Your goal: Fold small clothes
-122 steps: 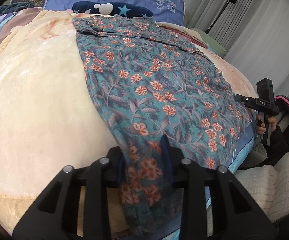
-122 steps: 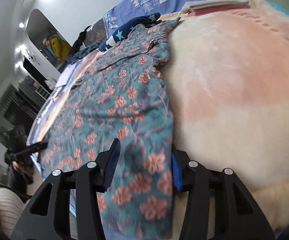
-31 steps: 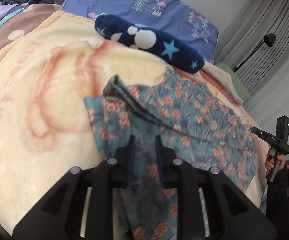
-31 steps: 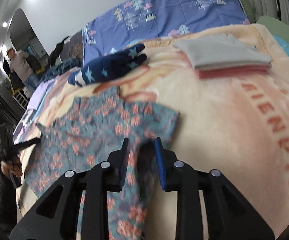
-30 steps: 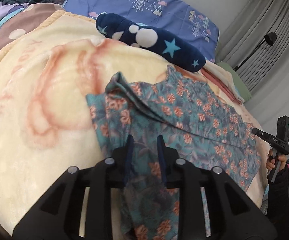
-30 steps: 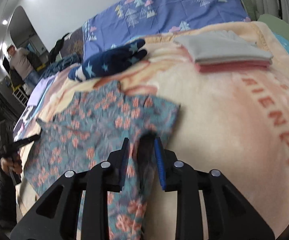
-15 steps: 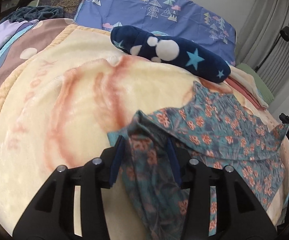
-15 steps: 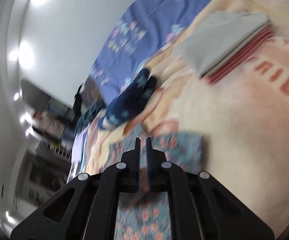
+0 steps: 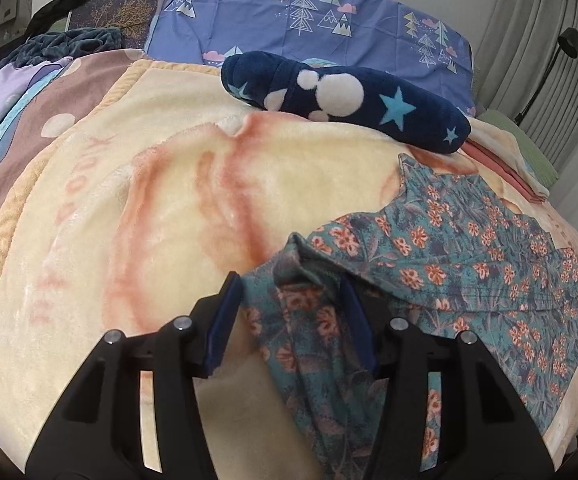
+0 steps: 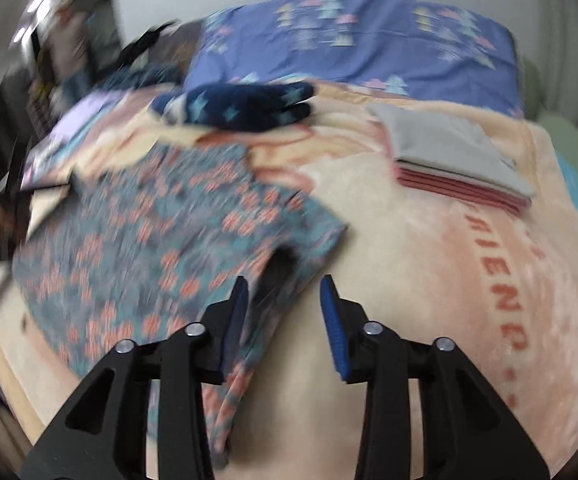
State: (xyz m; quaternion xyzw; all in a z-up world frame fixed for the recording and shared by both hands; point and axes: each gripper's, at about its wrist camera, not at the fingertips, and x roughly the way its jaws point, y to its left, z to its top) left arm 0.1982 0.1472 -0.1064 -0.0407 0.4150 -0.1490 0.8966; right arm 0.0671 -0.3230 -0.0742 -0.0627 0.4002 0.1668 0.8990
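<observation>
A teal garment with orange flowers (image 9: 469, 264) lies folded over itself on the cream blanket (image 9: 129, 208). Its bunched left corner (image 9: 301, 248) rests loose between the left gripper's (image 9: 291, 312) blue pads, whose jaws are opening and not pressing it. In the blurred right wrist view the garment (image 10: 169, 248) spreads to the left. Its right edge trails down between the right gripper's (image 10: 285, 308) jaws, close to the left pad. Those jaws are also opening, and the cloth is not pinched.
A navy plush with stars (image 9: 349, 96) lies behind the garment, in front of a blue tree-print pillow (image 9: 309, 12). A folded stack, grey over pink (image 10: 449, 152), sits at the right. Curtains and a floor lamp (image 9: 565, 40) stand beyond the bed.
The garment lay spread full length; both grippers carried its near edge forward onto the far half. In the last second both sets of jaws spread and let the cloth go.
</observation>
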